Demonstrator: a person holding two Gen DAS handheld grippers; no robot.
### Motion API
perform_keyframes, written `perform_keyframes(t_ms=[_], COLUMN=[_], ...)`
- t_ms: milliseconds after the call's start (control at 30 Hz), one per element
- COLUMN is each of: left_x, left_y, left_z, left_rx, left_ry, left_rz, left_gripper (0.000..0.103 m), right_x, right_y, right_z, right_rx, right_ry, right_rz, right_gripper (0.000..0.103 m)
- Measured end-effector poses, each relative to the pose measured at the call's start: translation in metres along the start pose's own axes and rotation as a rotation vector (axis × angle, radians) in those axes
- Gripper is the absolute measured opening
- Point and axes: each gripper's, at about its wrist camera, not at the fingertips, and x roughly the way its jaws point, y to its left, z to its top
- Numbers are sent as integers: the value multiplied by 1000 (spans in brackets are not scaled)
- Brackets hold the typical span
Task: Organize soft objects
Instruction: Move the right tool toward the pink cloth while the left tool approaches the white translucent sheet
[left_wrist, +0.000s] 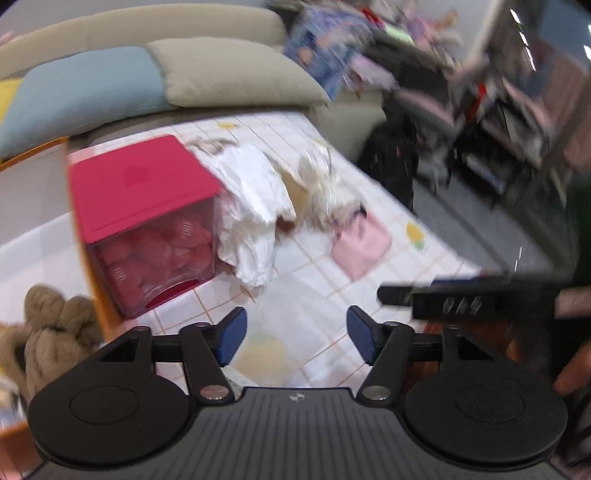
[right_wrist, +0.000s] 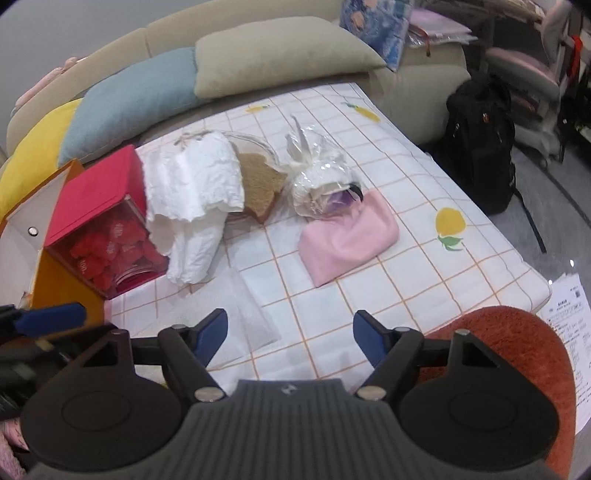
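Note:
Soft things lie on a checked white mat (right_wrist: 369, 280). A crumpled white garment (right_wrist: 192, 195) leans on a clear box with a red lid (right_wrist: 99, 218). A brown folded cloth (right_wrist: 260, 184) lies behind it. A clear plastic bag of pale items (right_wrist: 317, 177) sits beside a folded pink cloth (right_wrist: 347, 236). My right gripper (right_wrist: 290, 332) is open and empty above the mat's near edge. My left gripper (left_wrist: 295, 334) is open and empty. In the left wrist view the white garment (left_wrist: 255, 199), red-lidded box (left_wrist: 147, 221) and pink cloth (left_wrist: 362, 243) lie ahead.
Beige (right_wrist: 280, 59), blue (right_wrist: 129, 99) and yellow (right_wrist: 33, 155) cushions line a sofa behind the mat. An orange box (right_wrist: 59, 280) stands left. A black backpack (right_wrist: 480, 140) and orange rug (right_wrist: 524, 354) lie right. A brown plush toy (left_wrist: 48, 332) sits at left.

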Motion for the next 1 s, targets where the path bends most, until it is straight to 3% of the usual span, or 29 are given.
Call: perform_keyframes(t_ms=[167, 500, 700, 900, 1000], left_x=[34, 77, 87, 84, 81], left_y=[-3, 8, 15, -3, -10], left_z=[-4, -15, -16, -25, -29], left_rx=[94, 79, 38, 121, 150], left_ry=[41, 151, 178, 134, 114], left_rz=[50, 124, 102, 116, 115], left_gripper=[81, 83, 83, 55, 32], right_x=[17, 43, 50, 56, 58], right_y=[-2, -2, -5, -1, -2], right_z=[3, 6, 8, 9, 9], right_rx=[20, 52, 87, 87, 93], right_ry=[43, 110, 123, 137, 139], right_rz=[-1, 37, 47, 51, 50], right_gripper=[73, 73, 73, 73, 72])
